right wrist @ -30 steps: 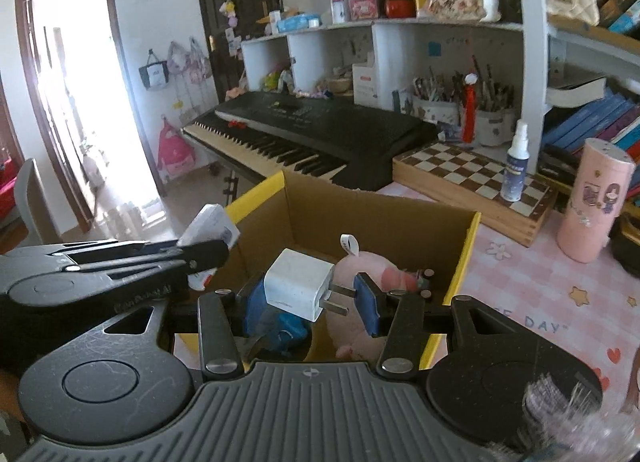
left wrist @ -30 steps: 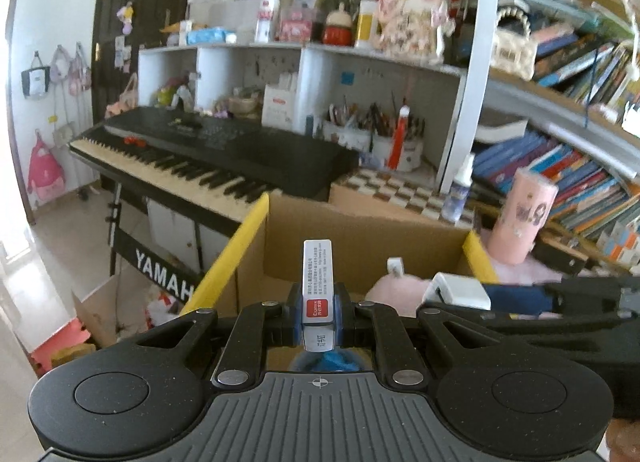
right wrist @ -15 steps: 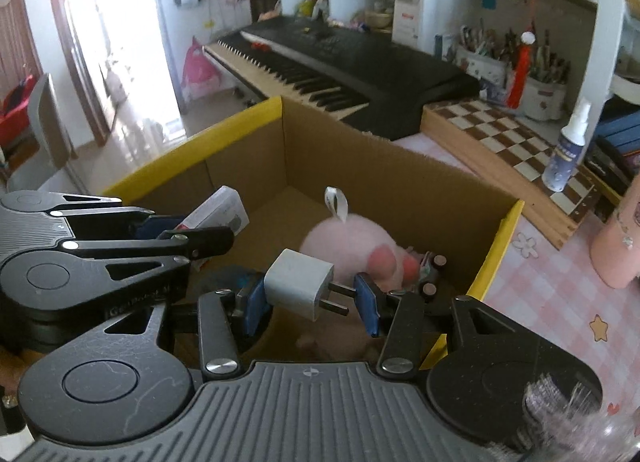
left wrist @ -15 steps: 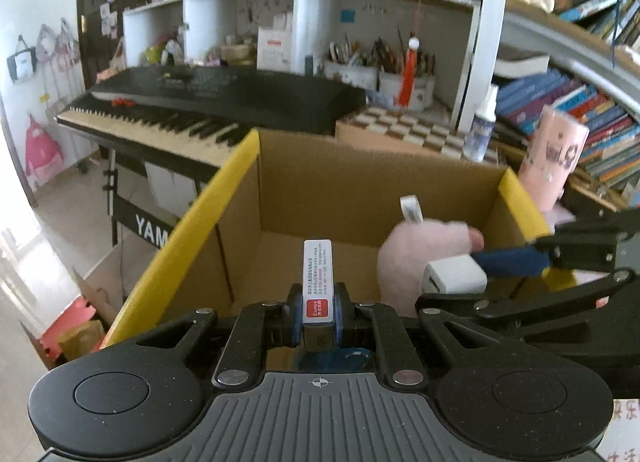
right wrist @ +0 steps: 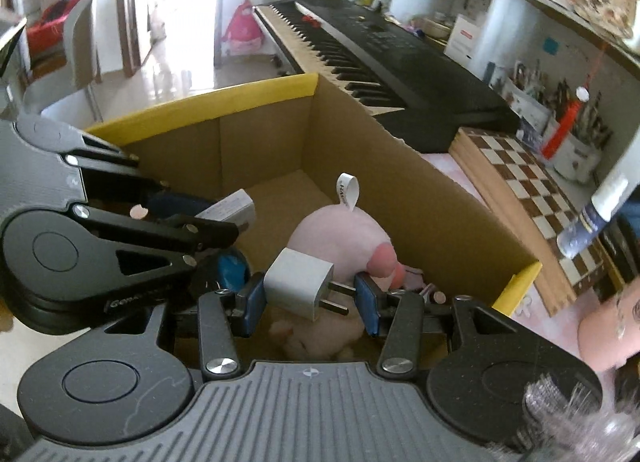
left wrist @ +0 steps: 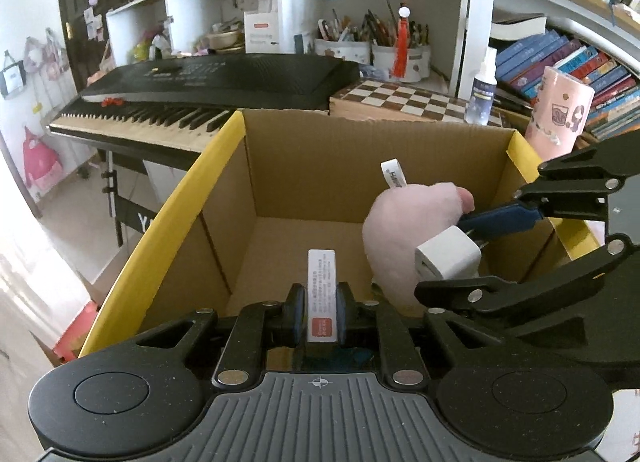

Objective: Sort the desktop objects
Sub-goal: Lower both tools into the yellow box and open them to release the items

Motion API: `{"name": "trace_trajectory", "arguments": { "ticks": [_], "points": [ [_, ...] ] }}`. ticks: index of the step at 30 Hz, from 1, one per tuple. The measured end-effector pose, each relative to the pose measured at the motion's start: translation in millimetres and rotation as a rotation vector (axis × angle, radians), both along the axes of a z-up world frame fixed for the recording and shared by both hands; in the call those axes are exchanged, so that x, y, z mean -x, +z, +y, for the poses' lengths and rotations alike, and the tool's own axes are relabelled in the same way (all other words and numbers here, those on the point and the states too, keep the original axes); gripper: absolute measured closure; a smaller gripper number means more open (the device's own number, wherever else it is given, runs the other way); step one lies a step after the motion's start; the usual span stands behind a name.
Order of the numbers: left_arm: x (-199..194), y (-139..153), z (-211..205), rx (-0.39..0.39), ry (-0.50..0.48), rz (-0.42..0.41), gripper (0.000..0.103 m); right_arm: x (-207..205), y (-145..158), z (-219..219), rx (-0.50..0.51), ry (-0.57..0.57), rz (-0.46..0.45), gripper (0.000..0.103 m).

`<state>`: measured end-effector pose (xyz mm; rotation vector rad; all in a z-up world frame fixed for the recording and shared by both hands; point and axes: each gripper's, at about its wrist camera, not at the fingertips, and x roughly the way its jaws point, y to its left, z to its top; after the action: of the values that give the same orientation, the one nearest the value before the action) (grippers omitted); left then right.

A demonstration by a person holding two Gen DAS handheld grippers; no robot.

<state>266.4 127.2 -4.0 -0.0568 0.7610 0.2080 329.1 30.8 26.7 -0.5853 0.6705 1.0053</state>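
The left gripper (left wrist: pixel 321 312) was pinching a slim white box with a red label (left wrist: pixel 321 296), its blue pads pressed against the box's two long sides, the box standing upright between them. The gripper and its box hung over the near edge of the cardboard box (left wrist: pixel 280 166), whose top flaps were edged in yellow. In the right wrist view the same left gripper (right wrist: pixel 224 218) reached in from the left with the white box (right wrist: pixel 234 210) at its tip.

The right gripper (right wrist: pixel 310 300) held a white plug adapter (right wrist: pixel 298 288) across its length, one pad on the flat back of the adapter and the other against its two metal prongs. It too hung above the inside of the cardboard box (right wrist: pixel 420 198). From the left wrist camera the right gripper (left wrist: pixel 468 246) came in from the right with the adapter (left wrist: pixel 448 258) at its tip.

Just beyond the adapter, a pink plush toy (right wrist: pixel 340 238) with a white tag loop lay on the floor of the box, toward its right side. Something blue (right wrist: pixel 232 272) lay in the box below the left gripper; what it was could not be made out.

Past the far wall stood a black keyboard (left wrist: pixel 208 82), a chessboard (left wrist: pixel 408 96), a spray bottle (left wrist: pixel 482 88) and a pink cup (left wrist: pixel 558 114). Behind them were white shelves (left wrist: pixel 280 2) with pen pots (left wrist: pixel 372 46), and rows of books (left wrist: pixel 568 58) to the right.
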Motion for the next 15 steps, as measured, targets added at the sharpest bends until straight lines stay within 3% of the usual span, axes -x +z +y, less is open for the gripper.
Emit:
{"name": "trace_trajectory", "arguments": {
  "ticks": [5, 10, 15],
  "points": [
    [4.5, 1.1, -3.9, -0.028, 0.009, -0.013, 0.079, -2.7, -4.1, 1.0, 0.007, 0.010, -0.008, 0.058],
    [10.6, 6.2, -2.9, -0.061, 0.046, -0.036, 0.059, -9.3, -2.0, 1.1, -0.012, -0.019, 0.013, 0.055],
    [15.0, 10.5, -0.3, -0.049, 0.049, -0.061, 0.050, -8.0, 1.1, -6.7, -0.044, -0.064, 0.018, 0.055]
  ]
}}
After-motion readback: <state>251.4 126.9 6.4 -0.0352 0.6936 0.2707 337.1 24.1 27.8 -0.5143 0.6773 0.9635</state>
